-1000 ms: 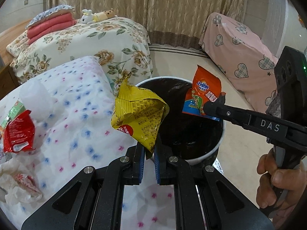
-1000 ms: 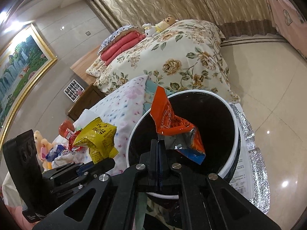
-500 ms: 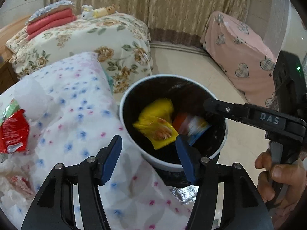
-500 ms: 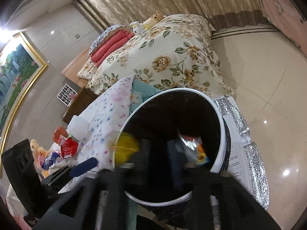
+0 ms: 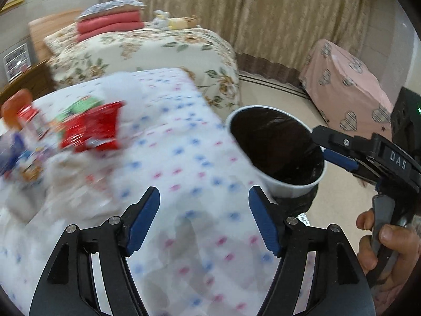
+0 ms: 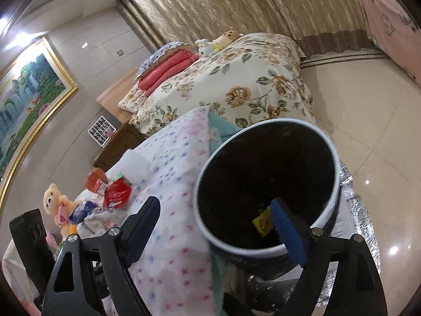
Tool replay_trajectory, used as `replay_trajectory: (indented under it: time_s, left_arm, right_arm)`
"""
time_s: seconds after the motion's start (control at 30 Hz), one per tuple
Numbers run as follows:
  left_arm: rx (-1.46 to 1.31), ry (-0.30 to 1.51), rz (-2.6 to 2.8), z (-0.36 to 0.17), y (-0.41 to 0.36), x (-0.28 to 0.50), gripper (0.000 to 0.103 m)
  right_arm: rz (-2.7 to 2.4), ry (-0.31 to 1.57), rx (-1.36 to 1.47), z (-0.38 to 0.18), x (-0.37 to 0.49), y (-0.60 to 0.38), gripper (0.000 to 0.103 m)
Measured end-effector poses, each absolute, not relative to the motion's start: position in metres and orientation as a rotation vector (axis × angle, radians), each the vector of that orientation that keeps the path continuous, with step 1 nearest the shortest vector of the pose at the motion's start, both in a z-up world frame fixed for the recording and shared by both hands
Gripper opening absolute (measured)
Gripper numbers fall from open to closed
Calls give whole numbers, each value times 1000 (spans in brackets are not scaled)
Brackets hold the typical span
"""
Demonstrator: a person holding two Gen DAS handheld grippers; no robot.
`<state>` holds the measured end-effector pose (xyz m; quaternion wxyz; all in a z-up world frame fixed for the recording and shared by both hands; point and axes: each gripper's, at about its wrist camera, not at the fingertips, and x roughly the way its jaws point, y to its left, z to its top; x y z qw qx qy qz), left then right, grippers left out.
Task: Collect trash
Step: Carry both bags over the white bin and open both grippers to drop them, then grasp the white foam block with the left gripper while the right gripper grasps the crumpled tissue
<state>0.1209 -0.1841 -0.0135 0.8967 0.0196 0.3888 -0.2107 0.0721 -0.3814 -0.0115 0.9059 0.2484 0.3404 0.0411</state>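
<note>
Trash was seen in two places: a yellow wrapper [image 6: 263,222] lay at the bottom of the black-lined white bin [image 6: 265,184], just beside the right gripper's [image 6: 218,221] right pad, and a red packet [image 5: 92,129], its print too blurred to be read, lay on the dotted cloth [image 5: 179,158] beyond the left gripper [image 5: 204,216]. Both jaws were spread and empty. "DAS" was read on the right gripper's arm.

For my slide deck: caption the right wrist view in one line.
Open right gripper poised over the black-lined bin, a yellow wrapper at its bottom, red wrapper waiting on the dotted cloth.
</note>
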Motion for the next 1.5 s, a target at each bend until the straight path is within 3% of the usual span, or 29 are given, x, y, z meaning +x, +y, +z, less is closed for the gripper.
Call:
replay_trajectory:
  time_s: [0.73,1.37,1.5]
  left_arm:
    - [-152,784,-86,-34,-26,93,73]
    - [-209,797,-3,-39,16,113,73]
    - [-206,795,-3,-38,15,121,73]
  right_arm:
    - [269,774,379,-20,67,-246,94]
    - [333,853,285,-29,106,-181,93]
    - [336,876,294,-34,118,-176,87]
